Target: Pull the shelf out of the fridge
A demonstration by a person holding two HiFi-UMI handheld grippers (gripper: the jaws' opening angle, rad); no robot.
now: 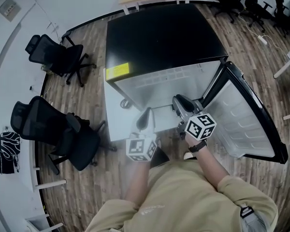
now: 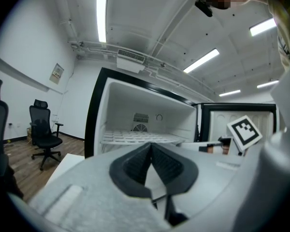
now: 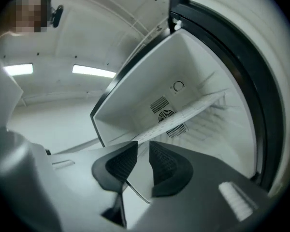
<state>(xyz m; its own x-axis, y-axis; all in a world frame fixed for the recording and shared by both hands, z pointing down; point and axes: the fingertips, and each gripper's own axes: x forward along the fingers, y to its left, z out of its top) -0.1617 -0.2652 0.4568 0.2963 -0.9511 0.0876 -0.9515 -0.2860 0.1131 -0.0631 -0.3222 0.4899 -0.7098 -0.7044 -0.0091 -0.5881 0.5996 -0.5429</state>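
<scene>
The small black fridge (image 1: 164, 37) stands with its door (image 1: 241, 120) swung open to the right. Its white shelf (image 1: 162, 114) sticks partly out of the front, still level in the cabinet. My left gripper (image 1: 146, 117) holds the shelf's front edge at the left; in the left gripper view its pads (image 2: 135, 166) meet at the tips on the white plate (image 2: 152, 185). My right gripper (image 1: 180, 103) is at the front edge on the right. In the right gripper view its jaws (image 3: 144, 146) stand slightly apart with the shelf (image 3: 183, 115) between them, running back into the fridge.
Two black office chairs (image 1: 58, 57) (image 1: 63, 134) stand on the wooden floor left of the fridge. The open door's inner racks (image 1: 239, 129) are close to my right hand. A fan grille (image 2: 140, 127) sits on the fridge's back wall.
</scene>
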